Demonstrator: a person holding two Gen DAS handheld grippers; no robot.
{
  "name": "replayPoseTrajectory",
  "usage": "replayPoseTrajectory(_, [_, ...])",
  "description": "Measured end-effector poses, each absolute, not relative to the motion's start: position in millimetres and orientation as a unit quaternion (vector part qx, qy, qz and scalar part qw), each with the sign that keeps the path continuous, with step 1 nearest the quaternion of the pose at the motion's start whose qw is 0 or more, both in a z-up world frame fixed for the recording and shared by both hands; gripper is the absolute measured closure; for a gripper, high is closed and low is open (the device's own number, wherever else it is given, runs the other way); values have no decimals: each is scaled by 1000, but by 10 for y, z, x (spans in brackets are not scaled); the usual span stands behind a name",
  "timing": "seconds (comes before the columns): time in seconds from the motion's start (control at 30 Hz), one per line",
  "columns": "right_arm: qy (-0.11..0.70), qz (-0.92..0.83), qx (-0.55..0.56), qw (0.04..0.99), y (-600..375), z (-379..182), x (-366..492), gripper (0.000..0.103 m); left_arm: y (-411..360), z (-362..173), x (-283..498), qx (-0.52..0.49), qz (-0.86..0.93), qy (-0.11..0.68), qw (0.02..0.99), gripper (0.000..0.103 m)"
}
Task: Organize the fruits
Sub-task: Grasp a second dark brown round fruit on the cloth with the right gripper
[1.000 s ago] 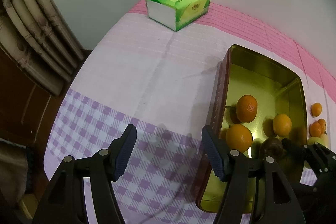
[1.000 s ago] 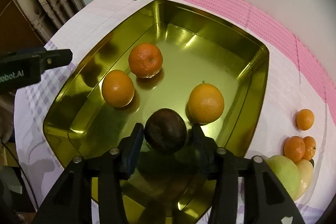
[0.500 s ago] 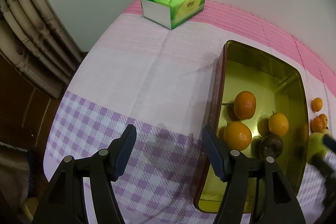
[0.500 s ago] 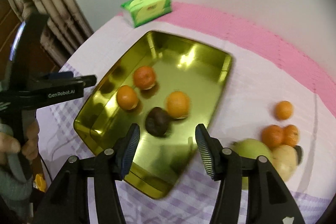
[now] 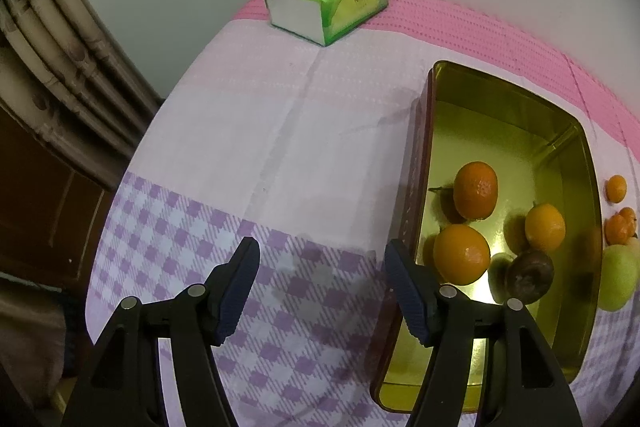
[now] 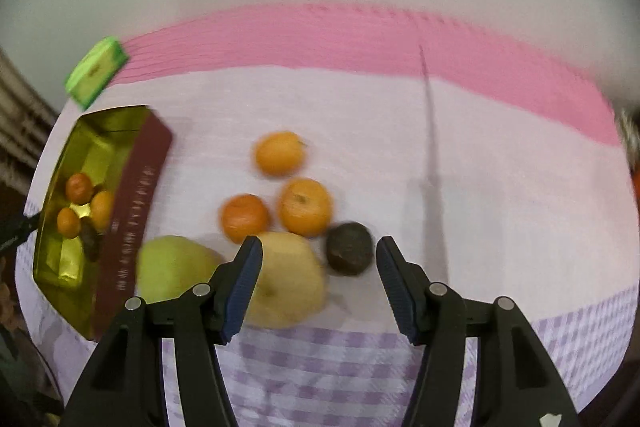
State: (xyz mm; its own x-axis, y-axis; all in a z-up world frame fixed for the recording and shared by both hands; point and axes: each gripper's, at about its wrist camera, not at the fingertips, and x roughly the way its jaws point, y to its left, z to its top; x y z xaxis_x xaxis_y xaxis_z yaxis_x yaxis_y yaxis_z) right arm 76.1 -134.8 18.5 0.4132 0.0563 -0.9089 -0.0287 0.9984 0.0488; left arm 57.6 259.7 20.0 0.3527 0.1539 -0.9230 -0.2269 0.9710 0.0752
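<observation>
— What's nearest the right gripper (image 6: 318, 285) just now?
— A yellow pear (image 6: 286, 281) between its parted jaws, which have just been opening and grip nothing. A green pear (image 6: 172, 267) lies to its left, and a dark round fruit (image 6: 349, 247) to its right.
— And past those?
— Three oranges loose on the cloth: two touching (image 6: 245, 217) (image 6: 306, 205), and one (image 6: 279, 153) a little farther off.
— The left gripper (image 5: 322, 287)?
— Jaws standing apart over the purple-checked tablecloth (image 5: 280, 307), empty, just beside the gold tin (image 5: 576, 307).
— What's in the tin?
— Three oranges (image 5: 461, 254) (image 5: 476, 190) (image 5: 545, 227) and another dark fruit (image 5: 529, 277), all grouped at the nearer end.
— Anything farther back?
— A green tissue pack (image 5: 328, 1) at the far edge, on the pink stripe by the wall. Brown curtains (image 5: 60, 39) hang to the left.
</observation>
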Motion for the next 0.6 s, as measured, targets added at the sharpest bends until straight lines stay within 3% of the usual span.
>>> replayPoseTrajectory(0.6, [590, 24, 91, 802, -1765, -203, 966, 56, 2405, 507, 601, -33, 97, 534, 839, 37])
